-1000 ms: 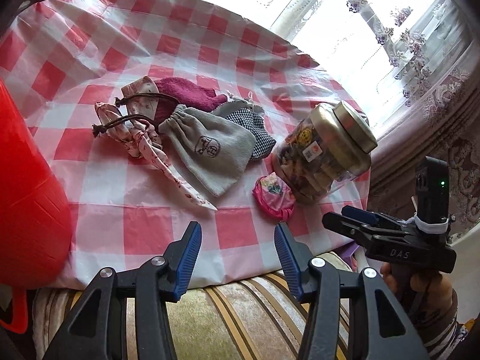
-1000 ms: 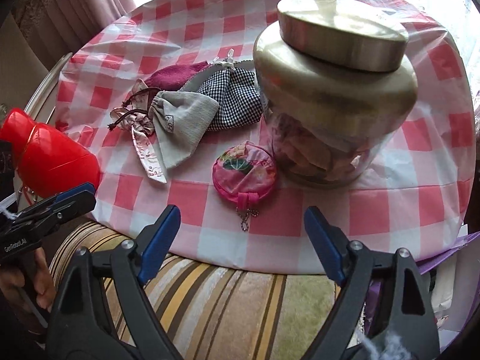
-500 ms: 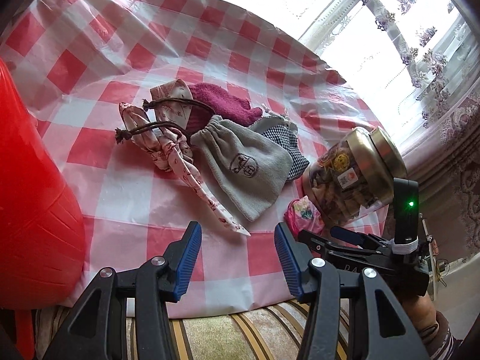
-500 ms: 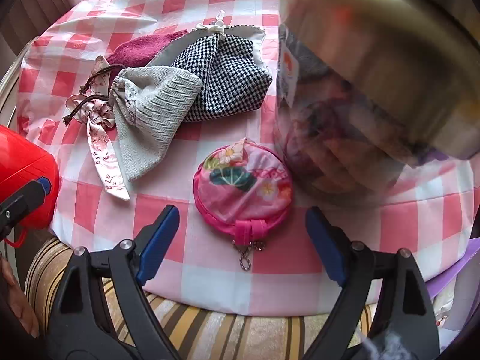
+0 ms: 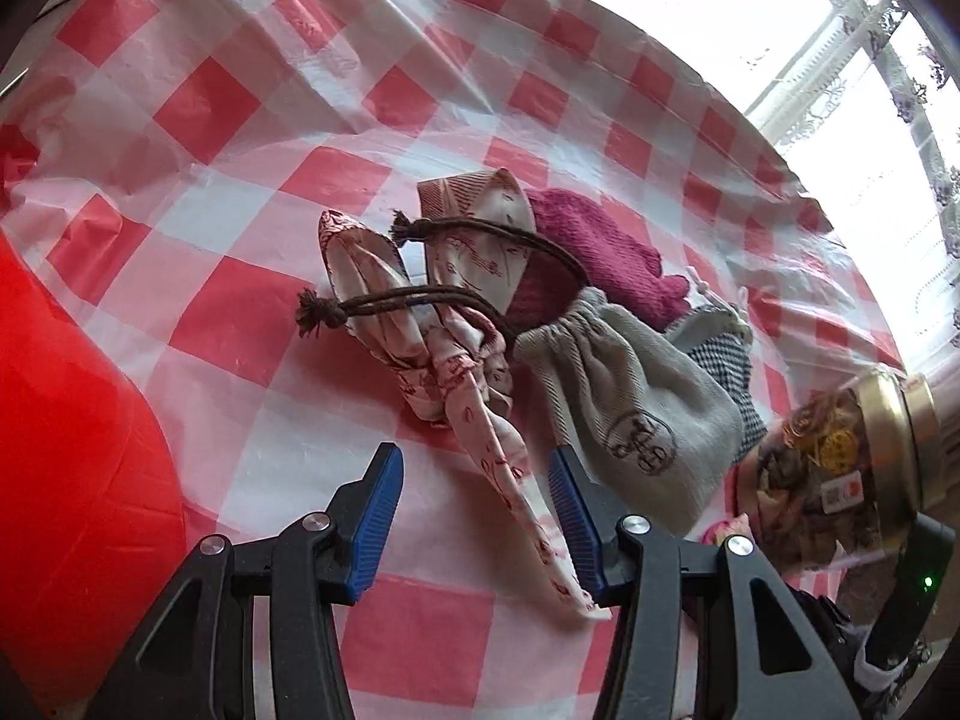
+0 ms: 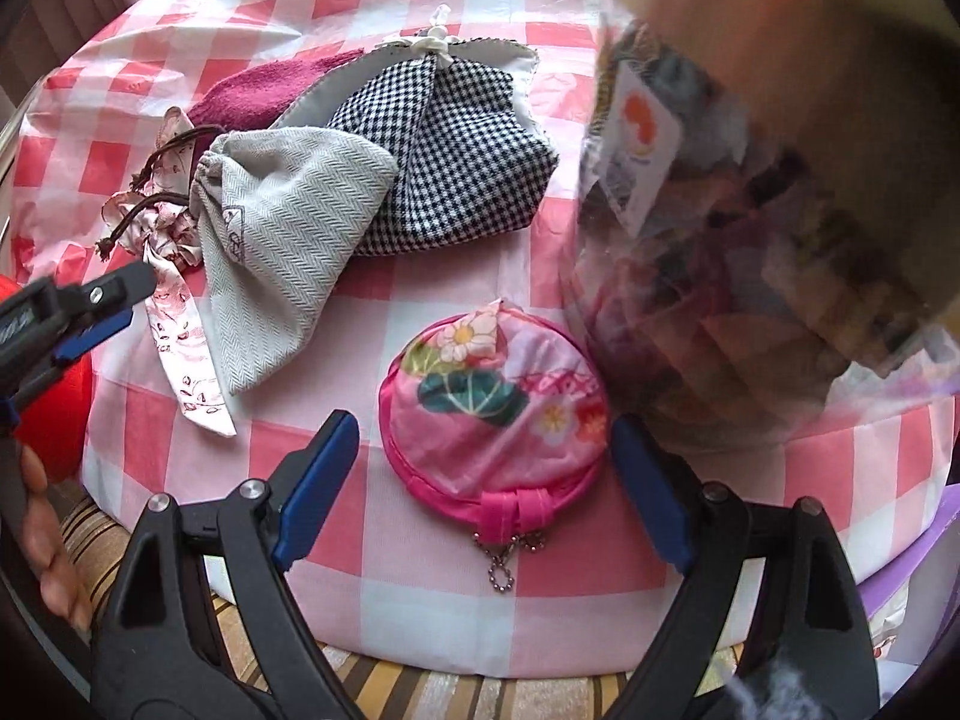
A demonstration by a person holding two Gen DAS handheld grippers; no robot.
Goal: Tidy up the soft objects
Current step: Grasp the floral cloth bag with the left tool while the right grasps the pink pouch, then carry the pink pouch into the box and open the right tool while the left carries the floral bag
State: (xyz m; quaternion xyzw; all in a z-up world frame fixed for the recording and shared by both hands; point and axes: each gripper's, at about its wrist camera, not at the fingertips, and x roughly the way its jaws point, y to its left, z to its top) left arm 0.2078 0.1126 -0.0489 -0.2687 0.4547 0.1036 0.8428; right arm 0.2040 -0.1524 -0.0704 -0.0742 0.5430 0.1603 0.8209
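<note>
On the red-checked tablecloth lies a heap of soft things: a pink patterned scarf with brown cords, a grey drawstring pouch, a magenta knit cloth and a houndstooth pouch. My left gripper is open just above the cloth. The scarf's long tail runs between its jaws, nearer the right finger, and is not pinched. A round pink floral pouch lies apart near the table's front edge. My right gripper is open wide around it, with a gap at each pad.
A glass jar with a gold lid stands right beside the floral pouch, close to the right finger. A big red object fills the left side. A striped cushion lies below the table edge. The left tool shows in the right wrist view.
Both grippers have come down and forward over the table. The left now straddles the scarf's tail, and the right now frames the floral pouch. Neither opening has changed.
</note>
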